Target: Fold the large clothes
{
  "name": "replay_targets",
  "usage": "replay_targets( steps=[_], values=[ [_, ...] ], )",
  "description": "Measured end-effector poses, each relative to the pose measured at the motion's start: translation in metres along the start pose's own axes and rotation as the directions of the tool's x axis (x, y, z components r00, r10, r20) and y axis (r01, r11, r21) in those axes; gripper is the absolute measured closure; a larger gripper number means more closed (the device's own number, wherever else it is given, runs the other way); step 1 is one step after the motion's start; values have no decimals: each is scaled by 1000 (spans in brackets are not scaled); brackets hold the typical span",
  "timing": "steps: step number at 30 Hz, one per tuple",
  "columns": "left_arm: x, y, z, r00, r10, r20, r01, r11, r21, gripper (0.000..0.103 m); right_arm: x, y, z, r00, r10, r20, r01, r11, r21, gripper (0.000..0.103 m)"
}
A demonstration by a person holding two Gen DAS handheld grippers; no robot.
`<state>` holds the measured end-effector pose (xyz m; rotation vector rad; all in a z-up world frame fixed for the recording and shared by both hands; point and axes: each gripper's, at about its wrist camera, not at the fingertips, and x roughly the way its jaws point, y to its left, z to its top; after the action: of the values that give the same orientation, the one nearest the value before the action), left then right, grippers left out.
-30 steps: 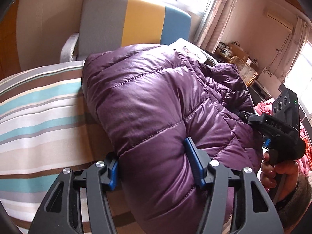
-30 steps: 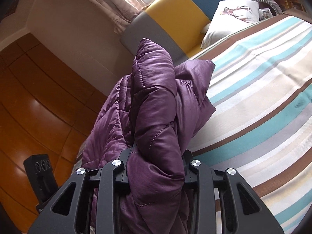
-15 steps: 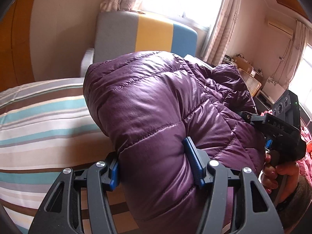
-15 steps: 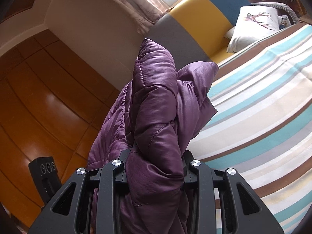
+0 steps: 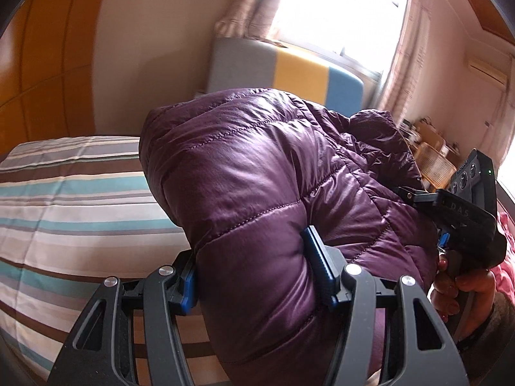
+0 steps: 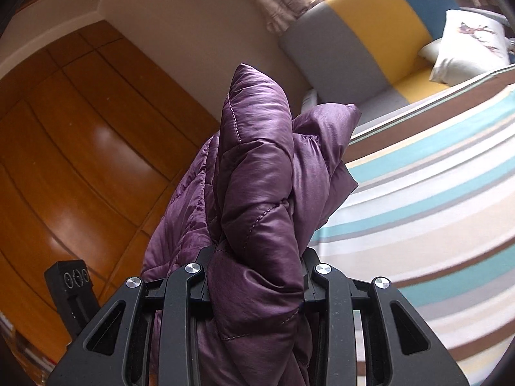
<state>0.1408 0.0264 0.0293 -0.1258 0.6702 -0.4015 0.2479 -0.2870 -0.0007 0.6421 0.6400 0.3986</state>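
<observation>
- While both grippers clamp it, the jacket (image 5: 257, 193) hangs bunched above the bed (image 5: 64, 199), a purple quilted puffer held up in the air, not laid flat.
- Left gripper (image 5: 254, 273): its blue-padded fingers (image 5: 317, 270) are pinched on a thick quilted roll of the jacket, the padding bulging between them.
- Right gripper (image 6: 256, 273): closed on a gathered wad of the same jacket, which stands up in a peak past the fingers; a person's hand (image 5: 463, 289) grips its handle, seen from the left wrist view.
- Step in hand, as judged: a carry or lift of the jacket over the bed, ahead of a fold. No crease or flat panel is visible, so the task appears at an early stage.
- Next move, as judged: lower the jacket onto the bed and spread it flat before folding. The slick, puffy fabric is likely to spring back and slide, so a firm hold on both sides is called for.
- Surface: the bed carries a striped sheet in teal, brown, beige and white, and lies below and beside the jacket.
- Room: a headboard (image 6: 370, 22) in grey, yellow and blue stands at the far end, with a white pillow (image 6: 466, 48) against it.
- Curtains (image 5: 396, 74) flank a bright window; a wood-panelled wardrobe (image 6: 74, 148) fills one wall.
</observation>
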Motion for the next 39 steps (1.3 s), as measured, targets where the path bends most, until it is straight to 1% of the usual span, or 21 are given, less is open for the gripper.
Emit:
replay_targets(
  steps=[3, 8, 11, 14, 16, 17, 18, 19, 20, 23, 26, 27, 28, 29, 31, 33, 34, 36, 39],
  values=[
    [1, 22, 4, 1000, 29, 9, -29, 999, -29, 46, 23, 8, 0, 1000, 14, -21, -15, 1000, -15, 71],
    [12, 55, 7, 997, 76, 18, -75, 996, -44, 46, 59, 10, -3, 998, 24, -53, -25, 999, -21, 71],
    [27, 78, 2, 995, 98, -6, -98, 993, -63, 45, 86, 6, -7, 996, 1, -85, -3, 1000, -31, 71],
    [49, 100, -6, 992, 113, -52, -118, 989, -94, 44, 113, -1, -12, 991, -49, -128, 46, 999, -24, 71],
    [55, 107, -7, 993, 112, -33, -115, 987, -114, 37, 121, -4, -13, 990, -65, -125, 61, 998, -32, 69],
    [57, 111, -10, 992, 125, -25, -127, 985, -116, 34, 125, -5, -14, 986, -97, -137, 91, 995, -49, 66],
    [59, 112, -13, 990, 142, -21, -143, 984, -110, 28, 129, -7, -16, 979, -135, -151, 126, 990, -70, 61],
    [63, 108, -13, 988, 150, -19, -152, 983, -108, 25, 134, -8, -18, 976, -151, -158, 140, 987, -78, 59],
    [66, 109, -13, 989, 144, -20, -145, 982, -118, 25, 138, -10, -21, 975, -159, -158, 148, 986, -76, 56],
    [60, 113, -24, 991, 133, -23, -135, 979, -153, 23, 137, -22, -25, 976, -147, -158, 143, 989, -34, 50],
    [53, 112, -22, 987, 162, -19, -163, 974, -161, 22, 129, -23, -25, 979, -137, -151, 138, 990, 0, 50],
    [47, 110, -21, 984, 179, -10, -178, 971, -158, 22, 124, -20, -26, 980, -142, -142, 142, 990, -8, 48],
    [41, 108, -21, 982, 191, 1, -188, 970, -156, 22, 123, -20, -23, 980, -148, -135, 146, 989, -19, 48],
    [34, 106, -22, 981, 192, 16, -187, 970, -156, 21, 115, -16, -24, 981, -151, -123, 148, 988, -33, 48],
    [17, 100, -25, 983, 177, 56, -167, 973, -157, 15, 93, -7, -31, 986, -143, -88, 140, 989, -48, 48],
    [8, 97, -29, 982, 174, 69, -162, 976, -146, 14, 77, -4, -36, 988, -141, -67, 138, 989, -49, 48],
    [6, 93, -32, 982, 179, 60, -169, 976, -137, 14, 73, -4, -38, 985, -158, -63, 155, 986, -55, 48],
    [8, 90, -39, 974, 223, 30, -219, 971, -100, 13, 69, -2, -45, 974, -214, -70, 209, 975, -82, 48],
    [13, 89, -47, 965, 262, 4, -261, 963, -71, 13, 81, 1, -54, 952, -290, -102, 274, 950, -147, 48]
  ],
)
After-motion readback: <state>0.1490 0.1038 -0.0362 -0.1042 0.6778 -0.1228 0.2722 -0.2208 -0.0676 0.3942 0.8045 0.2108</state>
